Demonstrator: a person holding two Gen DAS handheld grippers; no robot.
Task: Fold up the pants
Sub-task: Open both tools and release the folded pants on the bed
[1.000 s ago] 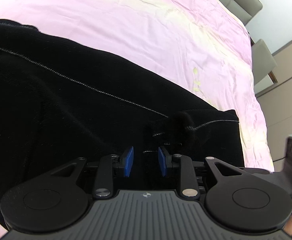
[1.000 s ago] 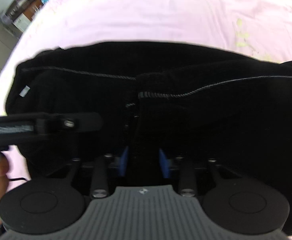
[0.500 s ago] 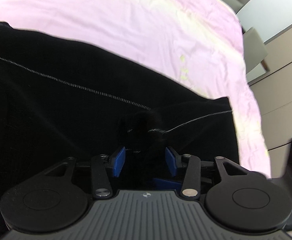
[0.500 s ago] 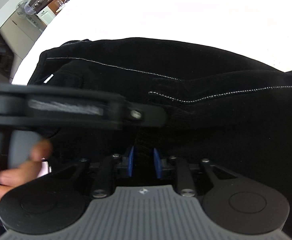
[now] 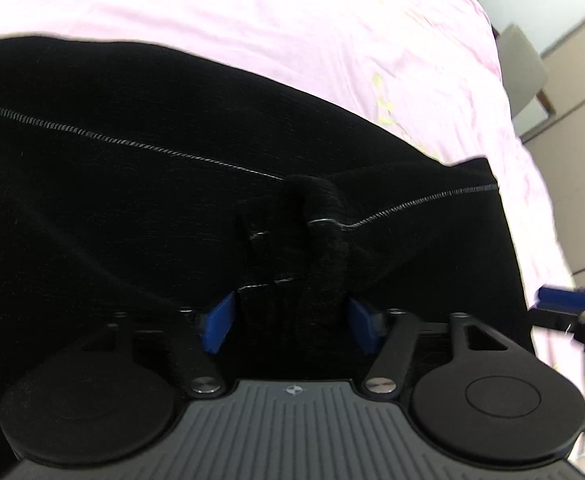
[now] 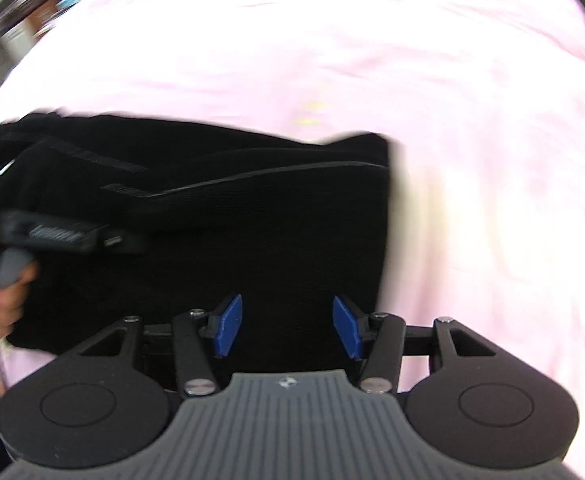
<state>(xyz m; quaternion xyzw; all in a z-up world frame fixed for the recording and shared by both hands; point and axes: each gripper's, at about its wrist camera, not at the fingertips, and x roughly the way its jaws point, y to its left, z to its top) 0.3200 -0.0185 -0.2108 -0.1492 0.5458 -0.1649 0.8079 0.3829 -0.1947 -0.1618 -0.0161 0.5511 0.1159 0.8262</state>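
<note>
The black pants [image 5: 140, 208] lie folded over on a pink bedsheet [image 5: 292, 20], with grey stitch lines across them. A bunched lump of black cloth [image 5: 316, 232] sits just ahead of my left gripper [image 5: 292, 324], whose blue pads stand wide apart with cloth lying loosely between them. In the right wrist view the pants [image 6: 220, 224] form a compact folded block. My right gripper [image 6: 286, 330] is open over their near right edge, holding nothing. The other gripper's body [image 6: 64, 236] and the hand holding it show at the left.
The pink sheet [image 6: 452, 120] stretches far and right of the pants. Grey chairs [image 5: 524, 64] and a wall stand past the bed's far right edge. Blurred furniture [image 6: 32, 12] shows at the far left in the right wrist view.
Both grippers have opened wider and let go of the cloth. The right gripper has swung to the right end of the pants; its view is motion blurred.
</note>
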